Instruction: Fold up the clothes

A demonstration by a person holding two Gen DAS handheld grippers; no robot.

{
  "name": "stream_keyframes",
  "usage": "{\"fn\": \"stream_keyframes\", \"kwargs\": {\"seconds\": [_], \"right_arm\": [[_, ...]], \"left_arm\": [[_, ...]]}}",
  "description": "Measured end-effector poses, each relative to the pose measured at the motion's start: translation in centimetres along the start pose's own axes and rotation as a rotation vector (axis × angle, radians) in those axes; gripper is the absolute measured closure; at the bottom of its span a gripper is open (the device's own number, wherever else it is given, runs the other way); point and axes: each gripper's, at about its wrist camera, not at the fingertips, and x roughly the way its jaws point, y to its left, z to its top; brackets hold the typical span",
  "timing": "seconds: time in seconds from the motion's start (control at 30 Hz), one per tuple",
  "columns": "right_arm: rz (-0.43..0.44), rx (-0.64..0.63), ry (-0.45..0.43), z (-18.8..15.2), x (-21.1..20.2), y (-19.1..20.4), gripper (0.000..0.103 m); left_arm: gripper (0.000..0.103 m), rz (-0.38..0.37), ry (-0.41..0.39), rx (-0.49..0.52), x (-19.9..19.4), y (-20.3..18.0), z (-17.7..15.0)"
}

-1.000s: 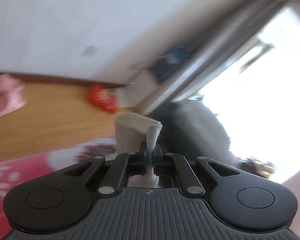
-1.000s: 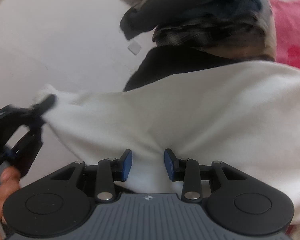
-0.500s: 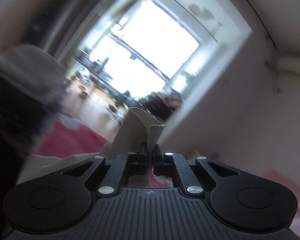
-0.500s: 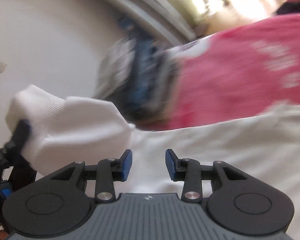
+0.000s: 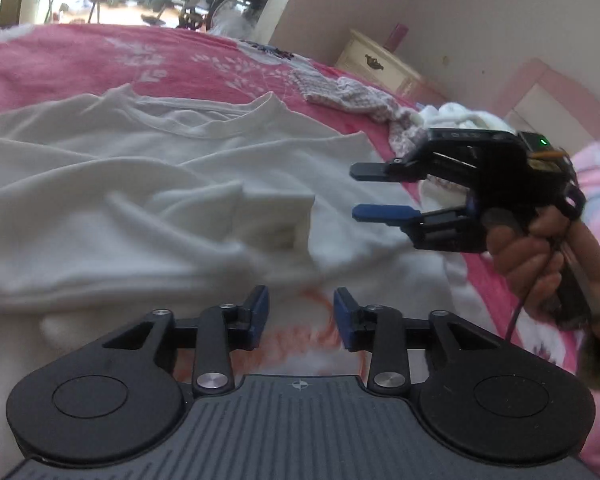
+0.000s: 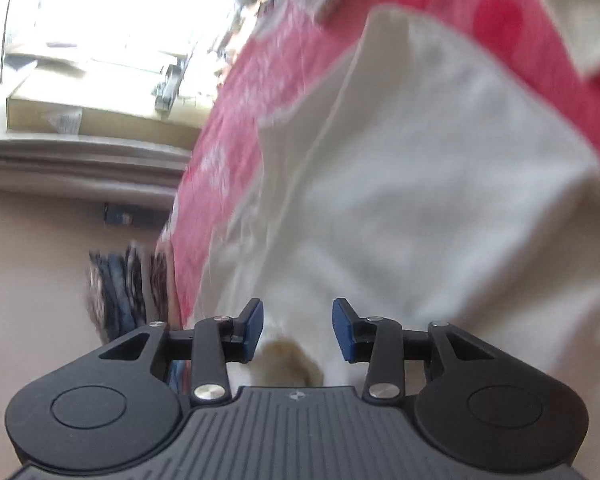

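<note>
A white T-shirt [image 5: 160, 184] lies spread on the pink bedcover [image 5: 60, 64], collar at the far side, with rumpled folds in its middle and an orange print near me. My left gripper [image 5: 300, 316] is open and empty just above the shirt's near part. My right gripper [image 5: 354, 191] shows in the left wrist view at the right, open and empty, held in a hand over the shirt's right edge. In the right wrist view the right gripper [image 6: 298, 332] is open over the white shirt [image 6: 420, 200].
A checked cloth [image 5: 340, 92] and white garments [image 5: 464, 116] lie on the bed at the far right. A cream bedside cabinet [image 5: 376, 64] stands by the wall. A stack of dark clothes [image 6: 120, 288] shows at the left of the right wrist view.
My left gripper let go of the white cloth and opened. The shirt went from hanging in the air to lying spread on the bed. Both cameras swung down toward the bed.
</note>
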Motion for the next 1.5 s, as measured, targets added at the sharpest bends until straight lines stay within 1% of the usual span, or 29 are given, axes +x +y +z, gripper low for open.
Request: {"fn": "stream_keyframes", "kwargs": {"seconds": [0.07,0.13,0.2,0.27,0.33,0.37,0.43,0.5,0.53,0.57,0.6,0.63,0.67,0.7,0.8,0.97,1.13,1.27,1.37,1.5], "right_arm": [[-0.027,-0.084,0.035,-0.6,0.9,1.2,0.057],[-0.072,-0.189,0.046,-0.9,1.7,2.7,0.056],[-0.099,-0.291,0.037,-1.2,2.3,4.3,0.055],[-0.113,-0.38,0.03,-1.9,2.5,5.7,0.051],[-0.119,-0.45,0.037,-2.8,2.7,6.6,0.047],[-0.123,-0.484,0.041,-3.2,2.9,7.1,0.044],[-0.158,-0.561,0.056,-3.8,3.3,7.5,0.044],[-0.196,-0.634,0.07,-4.5,4.0,7.7,0.044],[-0.211,-0.664,0.075,-4.8,4.3,7.7,0.048],[-0.216,-0.684,0.079,-5.0,4.8,7.7,0.056],[-0.212,-0.698,0.079,-5.2,4.9,7.8,0.061],[-0.207,-0.71,0.079,-5.4,5.1,7.8,0.076],[-0.203,-0.716,0.073,-5.6,5.0,8.0,0.094],[-0.199,-0.723,0.067,-5.8,4.9,8.1,0.096],[-0.19,-0.719,0.031,-5.7,4.1,8.8,0.097],[-0.142,-0.666,-0.059,-4.1,0.2,10.1,0.097],[-0.15,-0.647,-0.13,-2.2,-3.5,10.7,0.097],[-0.162,-0.634,-0.173,-1.0,-5.6,10.4,0.097],[-0.168,-0.613,-0.184,-0.4,-6.3,10.0,0.097],[-0.166,-0.607,-0.186,-0.1,-6.7,9.7,0.097]], "left_arm": [[0.063,0.039,-0.01,-0.011,-1.5,0.9,-0.9],[0.063,0.097,-0.031,-0.032,-3.0,1.7,-1.6],[0.063,0.18,-0.046,-0.049,-4.1,3.0,-2.1],[0.063,0.266,-0.037,-0.049,-4.4,4.3,-2.5],[0.063,0.343,-0.025,-0.029,-4.6,5.5,-3.0],[0.063,0.365,-0.029,-0.01,-4.7,5.8,-3.2],[0.063,0.399,-0.046,0.028,-4.8,6.2,-3.3],[0.063,0.415,-0.055,0.067,-4.7,6.3,-3.6],[0.062,0.422,-0.059,0.088,-4.6,6.4,-3.7],[0.062,0.432,-0.064,0.114,-4.5,6.4,-3.9],[0.062,0.444,-0.068,0.138,-4.3,6.3,-4.0],[0.062,0.453,-0.07,0.155,-4.2,6.2,-4.1],[0.062,0.458,-0.071,0.163,-4.2,6.1,-4.1],[0.062,0.46,-0.072,0.162,-4.2,6.1,-4.1],[0.062,0.465,-0.074,0.158,-4.1,6.2,-4.2],[0.061,0.471,-0.075,0.148,-4.0,6.4,-4.1],[0.061,0.489,-0.075,0.134,-4.0,6.3,-4.0],[0.061,0.559,-0.114,0.123,-4.7,6.2,-3.4],[0.061,0.634,-0.139,0.158,-4.8,6.5,-2.7],[0.061,0.719,-0.14,0.203,-4.5,7.1,-2.2]]}}
